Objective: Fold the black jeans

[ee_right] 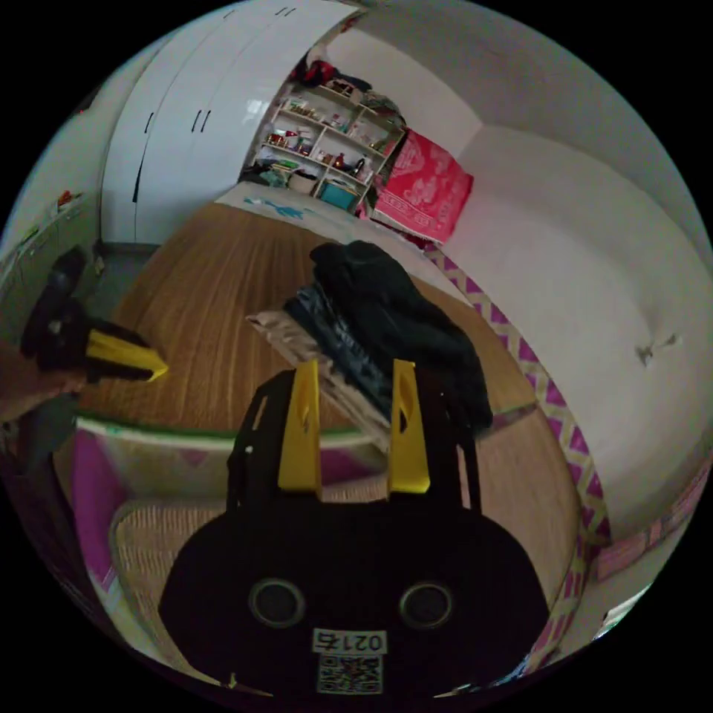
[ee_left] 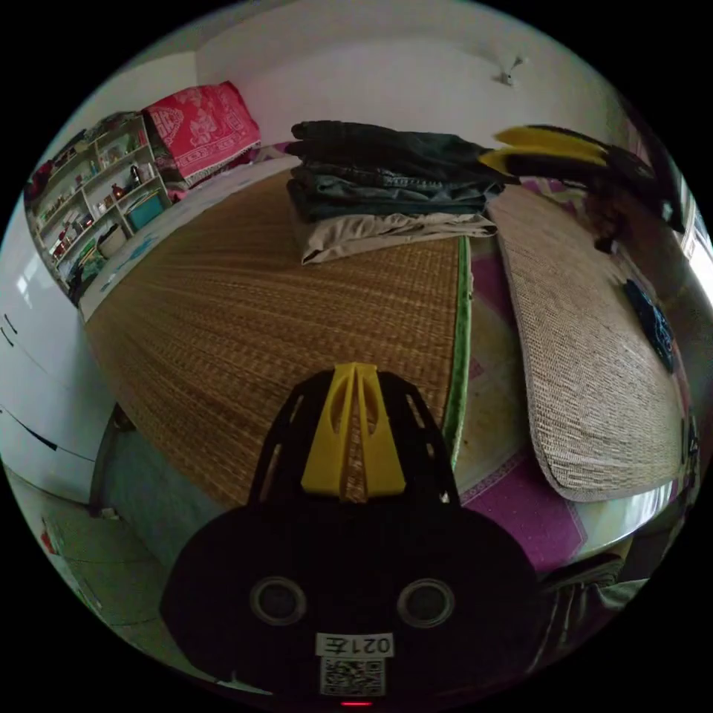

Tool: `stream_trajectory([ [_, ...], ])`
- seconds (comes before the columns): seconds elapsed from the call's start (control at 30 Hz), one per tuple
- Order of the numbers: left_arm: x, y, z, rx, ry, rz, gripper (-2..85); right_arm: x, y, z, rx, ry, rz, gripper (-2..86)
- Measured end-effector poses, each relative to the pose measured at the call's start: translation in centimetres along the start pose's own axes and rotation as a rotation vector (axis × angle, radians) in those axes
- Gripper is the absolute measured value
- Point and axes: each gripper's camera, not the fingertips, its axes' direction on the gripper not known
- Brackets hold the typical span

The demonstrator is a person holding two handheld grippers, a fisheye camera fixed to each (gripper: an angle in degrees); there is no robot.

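The black jeans (ee_left: pixel 379 141) lie folded on top of a small stack of clothes on a woven mat (ee_left: pixel 245 319). Under them are folded grey-blue jeans (ee_left: pixel 371 194) and a beige garment (ee_left: pixel 371 232). My right gripper (ee_left: pixel 496 148) reaches in at the stack's right end, its jaws a little apart. In the right gripper view it (ee_right: pixel 350 364) stands open just short of the black jeans (ee_right: pixel 386 304), with nothing pinched. My left gripper (ee_left: pixel 355 368) is shut and empty, low over the mat and well away from the stack; the right gripper view has it (ee_right: pixel 160 368) at the left.
A pale straw mat (ee_left: pixel 594 356) lies beside the woven one on a purple patterned sheet (ee_left: pixel 520 512). A shelf unit (ee_left: pixel 96 200) and a red folded blanket (ee_left: pixel 200 126) stand beyond the bed. White wardrobe doors (ee_right: pixel 186 126) are behind, and a white wall (ee_right: pixel 594 297) runs along the bed.
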Motion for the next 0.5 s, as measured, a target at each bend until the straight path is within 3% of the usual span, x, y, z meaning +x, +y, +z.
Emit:
stream_trajectory([
  [0.17, -1.5, 0.7, 0.1, 0.038, -0.013, 0.01, -1.0, 0.0, -8.9, 6.2, 0.014, 0.014, -0.077, 12.6],
  [0.3, -2.6, 0.8, 0.2, 0.04, -0.003, 0.009, -1.0, -1.4, -11.6, 9.6, -0.049, 0.08, -0.183, 13.4],
  [0.5, -4.9, 0.9, 0.3, 0.042, 0.066, -0.022, -1.0, -2.0, -13.4, 11.1, -0.031, 0.224, -0.158, 11.2],
])
